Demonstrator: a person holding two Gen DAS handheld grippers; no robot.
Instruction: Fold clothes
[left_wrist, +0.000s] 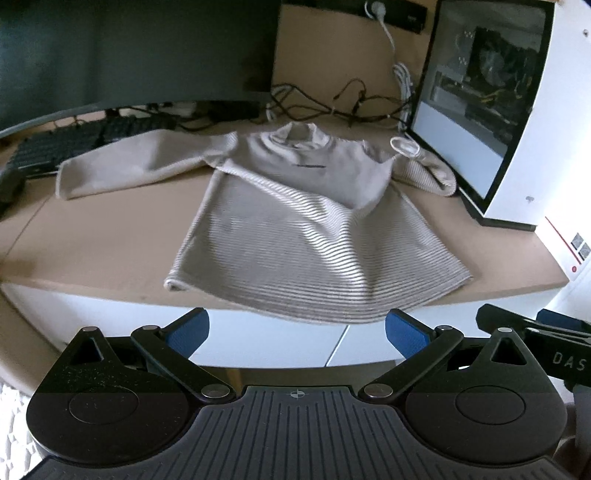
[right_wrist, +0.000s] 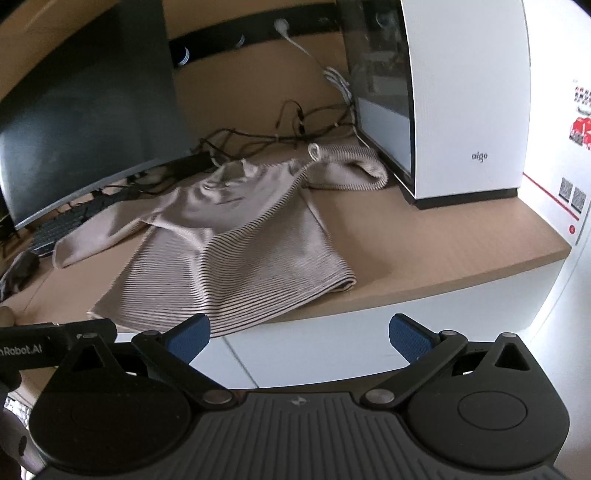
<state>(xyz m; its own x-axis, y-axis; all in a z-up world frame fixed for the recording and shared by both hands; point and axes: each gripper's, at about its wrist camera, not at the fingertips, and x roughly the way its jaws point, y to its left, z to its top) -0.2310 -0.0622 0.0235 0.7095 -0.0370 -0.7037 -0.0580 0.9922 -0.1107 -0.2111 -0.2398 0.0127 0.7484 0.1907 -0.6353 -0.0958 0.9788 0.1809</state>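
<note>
2 grippers, both empty: your left gripper (left_wrist: 297, 328) and right gripper (right_wrist: 299, 334) hang in front of the desk (left_wrist: 110, 229) edge with jaws spread wide, clear of any cloth. Neither touches the sweater (left_wrist: 295, 221).

The sweater lies front up on the desk, collar (left_wrist: 299, 134) toward the back, hem (left_wrist: 314, 299) at the near edge and drooping slightly over it. That puts the hem nearest your jaws, a sensible first grip. 1 sleeve (left_wrist: 125, 166) stretches flat to your left, its cuff near the keyboard (left_wrist: 66, 147). The other sleeve (right_wrist: 351, 166) is bunched on itself against the PC case (right_wrist: 461, 110), probably because the case leaves no room to lay it out.

Folding has not begun, in my judgement; the body is flat but wrinkled across the chest.

Findings for your next move:
- The bunched sleeve needs drawing away from the case before it can fold inward.
- The cables (left_wrist: 332, 103) lie just behind the collar; a deep reach could snag them.
- The ribbed knit looks soft and thick, so expect it to sag and slide if you lift by only 1 corner.
- The overhanging hem could slip off the desk if tugged forward.
</note>
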